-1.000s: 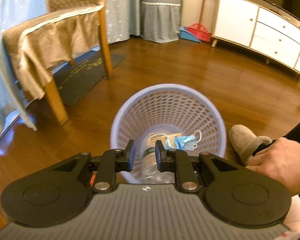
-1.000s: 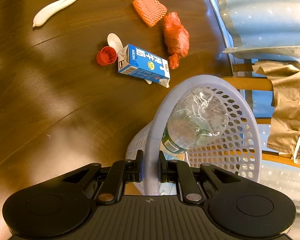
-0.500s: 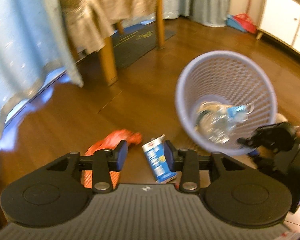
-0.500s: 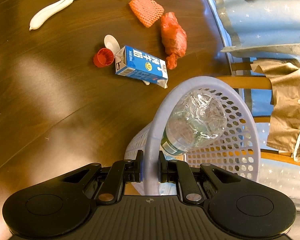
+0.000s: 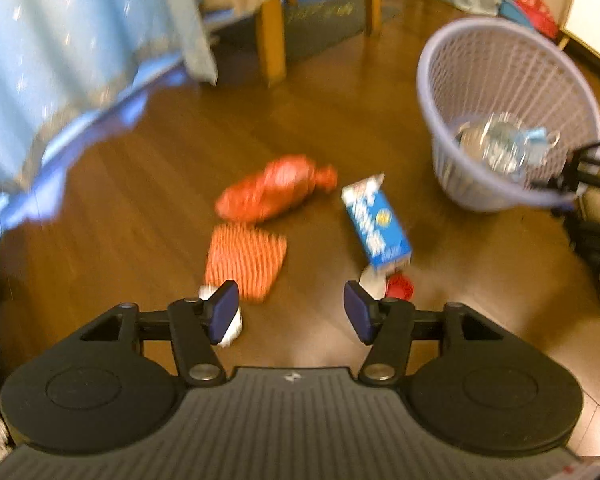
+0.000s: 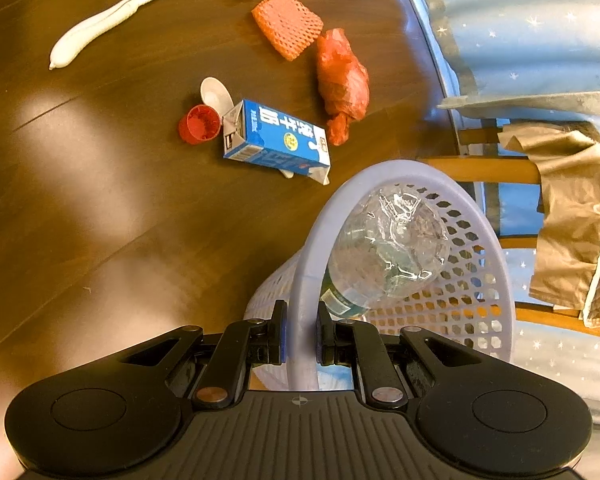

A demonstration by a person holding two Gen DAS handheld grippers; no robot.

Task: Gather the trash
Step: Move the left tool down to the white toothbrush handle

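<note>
My left gripper [image 5: 291, 312] has just been opening; its fingers [image 5: 225, 307] stand wide with nothing between them, above bare wooden floor [image 5: 140, 200]. Just beyond them lie an orange foam net [image 5: 246, 265], a red plastic bag [image 5: 276, 188], a blue milk carton [image 5: 378, 226], a red cap [image 5: 400, 286] and a white crumpled tissue [image 5: 230, 330] partly hidden behind one finger. My right gripper [image 6: 299, 334] is pinched narrow on the rim of the lilac basket [image 6: 440, 280], tilted, with a clear bottle [image 6: 384, 258] inside. I judge the risks as these: the view is blurred, so I may close on the thin net badly and only nudge it; the tilted basket could spill its bottle if my rim grip slips.
</note>
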